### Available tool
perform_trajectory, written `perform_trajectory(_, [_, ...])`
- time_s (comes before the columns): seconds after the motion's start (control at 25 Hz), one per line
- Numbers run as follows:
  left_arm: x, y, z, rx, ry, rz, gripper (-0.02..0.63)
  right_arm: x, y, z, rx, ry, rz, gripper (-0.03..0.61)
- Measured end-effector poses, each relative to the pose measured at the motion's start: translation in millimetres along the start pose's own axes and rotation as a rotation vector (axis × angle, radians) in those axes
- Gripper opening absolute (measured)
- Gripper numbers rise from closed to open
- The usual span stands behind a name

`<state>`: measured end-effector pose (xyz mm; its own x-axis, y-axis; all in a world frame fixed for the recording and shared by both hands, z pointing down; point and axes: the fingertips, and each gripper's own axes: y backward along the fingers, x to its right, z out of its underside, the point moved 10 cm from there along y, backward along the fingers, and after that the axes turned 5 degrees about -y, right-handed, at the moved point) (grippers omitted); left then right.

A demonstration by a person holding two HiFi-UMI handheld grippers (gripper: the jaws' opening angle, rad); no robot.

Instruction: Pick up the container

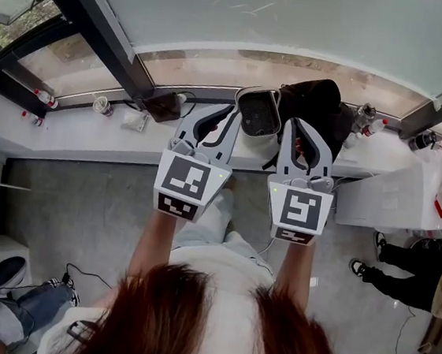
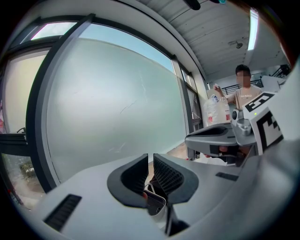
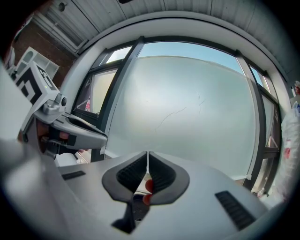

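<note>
Container (image 1: 258, 113): one, a rounded rectangle of grey metal, shiny rim, dark inside; over the window ledge (image 1: 75, 136), between two grippers; left gripper (image 1: 229, 118) and right gripper (image 1: 290, 128) each pinch its thin rim, jaws nearly together.

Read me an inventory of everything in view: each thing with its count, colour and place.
container: one, grey with a dark inside, on the ledge between the tips of the two tongs
bag: one, black, right of the container
cup: one, white, on the ledge at the left
red-capped items: two, small, at the far left of the ledge
ledge: one, white, under the window
window: one frosted pane in a dark frame
bystander: one, light shirt, off to the right
left tongs: grey, shut, empty
right tongs: grey, shut, empty
</note>
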<state>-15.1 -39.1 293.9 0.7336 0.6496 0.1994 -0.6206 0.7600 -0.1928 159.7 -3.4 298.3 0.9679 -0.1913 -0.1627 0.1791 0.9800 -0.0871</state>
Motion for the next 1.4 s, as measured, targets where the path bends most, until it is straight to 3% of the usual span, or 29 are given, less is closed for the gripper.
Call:
perform_trajectory(0.44, [-38.5, -69.4, 17.5, -0.04, 0.011, 0.002, 0.023, 19.0, -74.2, 16.3, -0.055, 0.033, -0.021, 0.026])
perform_trajectory(0.92, [-70.6, -145.0, 60.8, -0.135, 0.064, 0.03, 0.023, 39.3, -152.5, 56.0, -0.177, 0.071, -0.023, 0.027])
perform_trajectory(1.4, [-90.3, -199.2, 100.1, -0.239, 0.069, 0.067, 0.04, 55.1, -211.5, 101.8, -0.291, 0.108, -0.031, 0.028])
